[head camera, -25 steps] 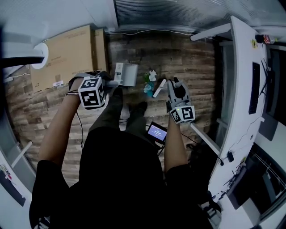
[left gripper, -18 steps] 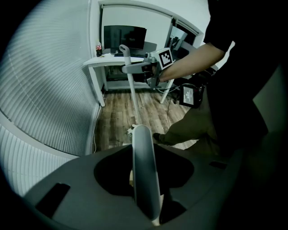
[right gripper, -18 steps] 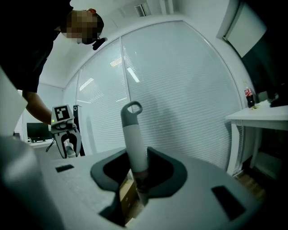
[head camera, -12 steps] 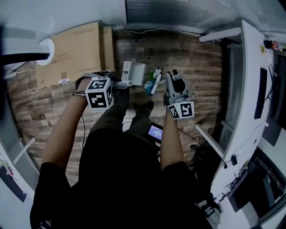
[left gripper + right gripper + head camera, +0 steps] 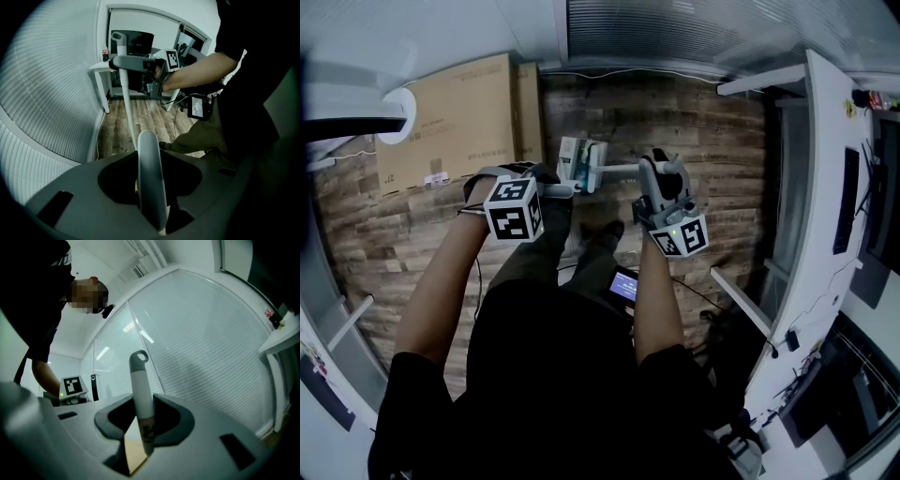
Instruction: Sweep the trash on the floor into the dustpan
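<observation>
My left gripper [image 5: 546, 186] is shut on the grey-white handle [image 5: 147, 159] of the dustpan [image 5: 581, 159], which rests on the wood floor ahead of my feet. Teal and white scraps of trash [image 5: 574, 161] show at the pan. Beside it, my right gripper [image 5: 652, 171] is shut on the white broom handle [image 5: 140, 385], whose grey loop end sticks out past the jaws. The broom's pole [image 5: 614, 172] runs from that gripper to the dustpan. In the left gripper view the pole [image 5: 126, 103] slants down behind the dustpan handle, with the right gripper [image 5: 123, 63] clamped near its top.
Flat cardboard boxes [image 5: 450, 112] lean against the wall at the left. A white desk [image 5: 825, 187] runs along the right side. A small device with a lit screen [image 5: 623, 284] hangs at the person's front, above the shoes [image 5: 605, 230]. Blinds line the far wall.
The right gripper has swung up and to the left with the broom, whose pole now reaches the dustpan. The trash that lay on the floor right of the pan is gone from there.
</observation>
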`<action>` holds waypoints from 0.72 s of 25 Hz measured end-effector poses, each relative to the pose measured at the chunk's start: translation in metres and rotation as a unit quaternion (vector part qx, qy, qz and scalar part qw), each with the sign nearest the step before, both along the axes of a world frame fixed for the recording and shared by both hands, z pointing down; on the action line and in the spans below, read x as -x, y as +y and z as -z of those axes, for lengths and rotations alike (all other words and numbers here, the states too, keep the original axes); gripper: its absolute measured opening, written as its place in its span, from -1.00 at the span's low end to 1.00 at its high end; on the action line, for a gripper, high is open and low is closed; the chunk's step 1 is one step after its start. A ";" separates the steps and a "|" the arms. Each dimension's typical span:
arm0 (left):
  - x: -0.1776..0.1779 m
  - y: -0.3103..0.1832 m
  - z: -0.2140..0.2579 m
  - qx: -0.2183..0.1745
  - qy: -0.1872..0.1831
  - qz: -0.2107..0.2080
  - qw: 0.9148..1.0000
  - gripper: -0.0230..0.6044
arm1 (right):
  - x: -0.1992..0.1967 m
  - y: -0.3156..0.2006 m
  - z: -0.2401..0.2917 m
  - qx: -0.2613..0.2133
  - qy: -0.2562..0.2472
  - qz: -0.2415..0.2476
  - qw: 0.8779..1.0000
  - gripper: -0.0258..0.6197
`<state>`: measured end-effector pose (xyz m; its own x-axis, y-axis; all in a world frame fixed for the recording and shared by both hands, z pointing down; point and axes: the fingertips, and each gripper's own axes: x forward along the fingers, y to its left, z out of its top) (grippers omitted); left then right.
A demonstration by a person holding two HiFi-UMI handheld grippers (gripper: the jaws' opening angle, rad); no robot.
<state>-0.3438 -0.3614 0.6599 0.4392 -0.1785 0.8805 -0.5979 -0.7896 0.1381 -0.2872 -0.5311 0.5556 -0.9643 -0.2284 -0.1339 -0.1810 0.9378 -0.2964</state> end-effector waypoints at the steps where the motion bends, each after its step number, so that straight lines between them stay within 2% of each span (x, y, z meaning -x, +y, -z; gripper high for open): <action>1: -0.001 0.000 0.000 0.000 0.001 0.001 1.000 -0.54 | -0.002 -0.001 0.004 0.000 -0.005 0.001 1.000 -0.60; 8: 0.003 -0.002 -0.002 -0.009 -0.007 0.001 1.000 -0.54 | -0.024 -0.006 0.037 -0.041 0.016 0.003 0.999 -0.63; 14: 0.007 -0.002 -0.003 -0.017 -0.034 0.012 0.999 -0.52 | -0.075 -0.026 0.073 -0.052 0.027 -0.034 0.998 -0.62; 18: 0.011 -0.007 0.016 -0.040 -0.046 0.039 0.997 -0.39 | -0.110 -0.025 0.096 -0.067 0.056 -0.043 0.995 -0.62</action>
<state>-0.3546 -0.3685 0.6441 0.3401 -0.2800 0.8977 -0.6646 -0.7470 0.0188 -0.1769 -0.5557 0.4596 -0.9527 -0.2979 -0.0611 -0.2869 0.9471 -0.1440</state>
